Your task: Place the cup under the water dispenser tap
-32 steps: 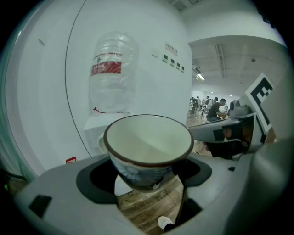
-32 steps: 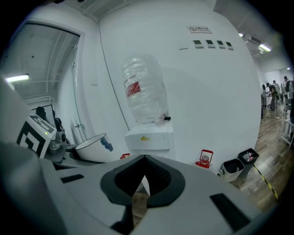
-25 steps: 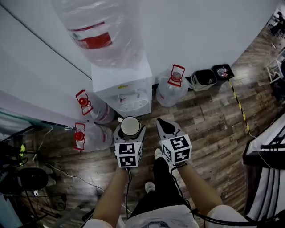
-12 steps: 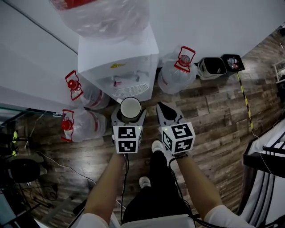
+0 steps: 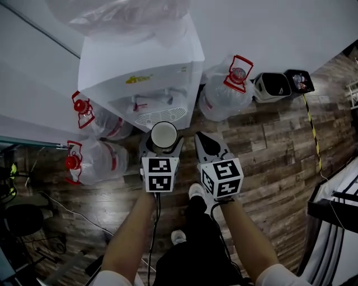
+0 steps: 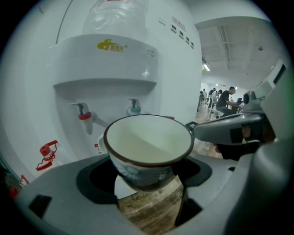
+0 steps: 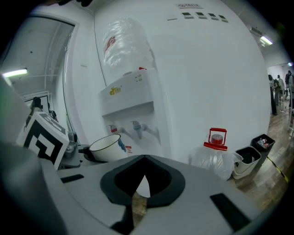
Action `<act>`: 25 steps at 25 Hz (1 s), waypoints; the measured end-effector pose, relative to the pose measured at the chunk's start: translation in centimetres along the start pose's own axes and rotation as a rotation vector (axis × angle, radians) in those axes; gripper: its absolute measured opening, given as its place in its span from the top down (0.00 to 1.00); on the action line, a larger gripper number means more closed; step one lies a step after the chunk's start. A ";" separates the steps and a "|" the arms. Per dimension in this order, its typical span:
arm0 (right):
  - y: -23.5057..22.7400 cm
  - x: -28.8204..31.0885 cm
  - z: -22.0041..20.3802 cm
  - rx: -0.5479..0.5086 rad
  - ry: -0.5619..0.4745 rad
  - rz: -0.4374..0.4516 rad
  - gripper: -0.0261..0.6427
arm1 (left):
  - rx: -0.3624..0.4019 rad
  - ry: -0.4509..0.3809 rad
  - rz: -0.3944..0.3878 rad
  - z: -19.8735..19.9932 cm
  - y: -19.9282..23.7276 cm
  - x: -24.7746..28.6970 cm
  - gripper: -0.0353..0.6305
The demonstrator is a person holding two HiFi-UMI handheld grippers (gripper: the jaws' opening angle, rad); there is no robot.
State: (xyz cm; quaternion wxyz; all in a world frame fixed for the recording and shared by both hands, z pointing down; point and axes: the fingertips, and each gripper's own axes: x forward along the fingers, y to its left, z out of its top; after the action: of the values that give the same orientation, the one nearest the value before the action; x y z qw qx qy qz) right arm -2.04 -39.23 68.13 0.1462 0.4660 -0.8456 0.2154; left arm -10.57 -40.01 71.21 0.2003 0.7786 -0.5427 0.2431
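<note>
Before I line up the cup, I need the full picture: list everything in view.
water dispenser: one, white, against the wall
bottle: one, clear, on top of it
taps: two, red and blue, on its front
cup: one, white inside, in the left gripper, not yet under a tap
spare jugs: three, clear with red handles, on the floor beside the dispenser
bins: two, pale and dark, by the wall, right
left gripper: one, grey, jaws shut on the cup
right gripper: one, grey, jaws together, empty
forearms: two, bare, behind the grippers
</note>
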 end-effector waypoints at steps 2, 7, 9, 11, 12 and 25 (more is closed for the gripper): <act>-0.6 0.9 -0.6 0.003 0.000 0.003 0.93 | -0.008 0.007 0.014 -0.8 0.4 1.5 0.32; -1.8 3.3 -2.1 -0.001 0.007 0.014 0.93 | -0.049 0.006 0.058 -1.7 1.5 5.4 0.32; -2.1 4.2 -2.6 -0.001 0.005 0.018 0.93 | -0.050 0.004 0.071 -2.0 2.0 6.8 0.32; -2.5 5.1 -3.1 -0.001 0.003 0.022 0.93 | -0.049 0.001 0.080 -2.3 2.3 8.2 0.32; -2.7 5.6 -3.3 0.000 0.001 0.024 0.93 | -0.052 0.000 0.082 -2.4 2.5 8.8 0.32; -5.0 8.0 -4.7 0.040 -0.016 0.032 0.93 | -0.101 -0.008 0.147 -4.1 4.1 13.8 0.32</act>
State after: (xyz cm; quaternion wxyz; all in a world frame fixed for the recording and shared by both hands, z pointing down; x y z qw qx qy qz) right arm -1.75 -45.06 76.88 0.1263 0.4570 -0.8496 0.2308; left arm -11.03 -49.31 82.86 0.2186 0.7265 -0.6109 0.2262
